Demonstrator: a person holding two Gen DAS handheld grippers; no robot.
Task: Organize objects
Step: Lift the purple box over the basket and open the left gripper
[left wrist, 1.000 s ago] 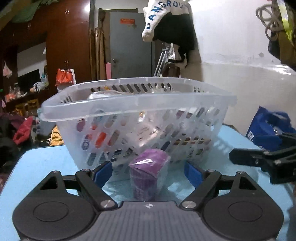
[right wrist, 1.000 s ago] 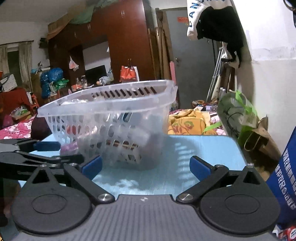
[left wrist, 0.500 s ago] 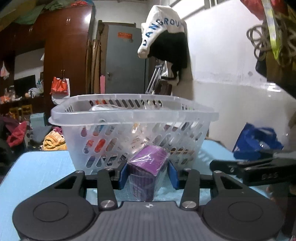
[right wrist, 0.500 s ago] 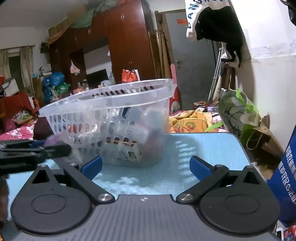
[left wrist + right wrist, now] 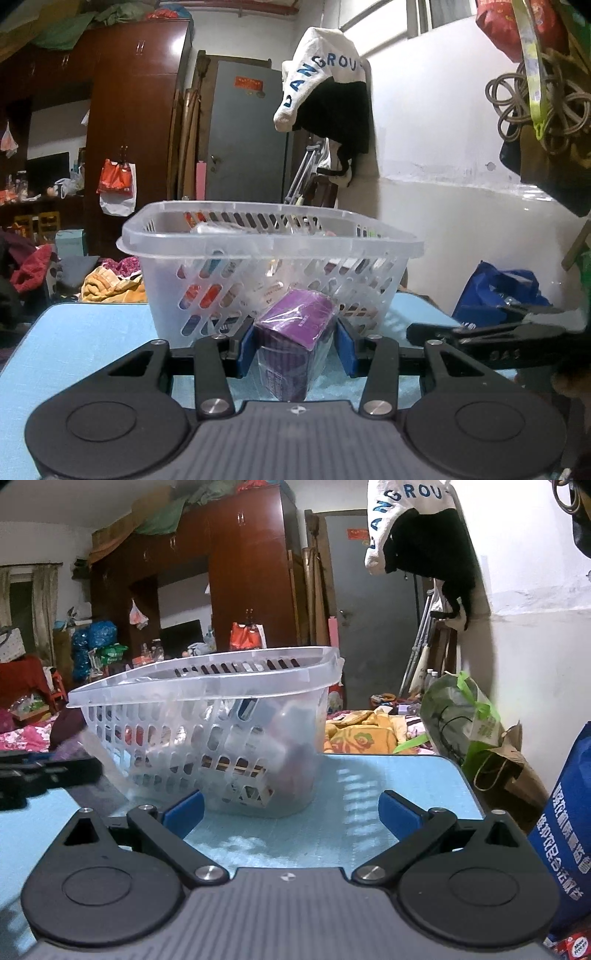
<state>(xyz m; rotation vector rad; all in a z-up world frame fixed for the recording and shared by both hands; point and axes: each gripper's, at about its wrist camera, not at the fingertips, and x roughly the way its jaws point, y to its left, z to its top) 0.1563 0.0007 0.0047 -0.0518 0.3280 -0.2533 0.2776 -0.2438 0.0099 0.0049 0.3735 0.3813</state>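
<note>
2 grippers, 1 purple box, 1 basket: the left gripper (image 5: pixel 295 345) has its blue pads pressed on the flanks of the purple box (image 5: pixel 295 334), which stands tall between them, tilted, wrapped in clear film, above the blue table (image 5: pixel 74 347). The clear basket (image 5: pixel 273 240), already holding several items, sits just beyond the box, rim higher than the box top, so up and forward looks due. The right gripper (image 5: pixel 291 812) is spread wide, gripping nothing, its front toward the basket's end wall.
</note>
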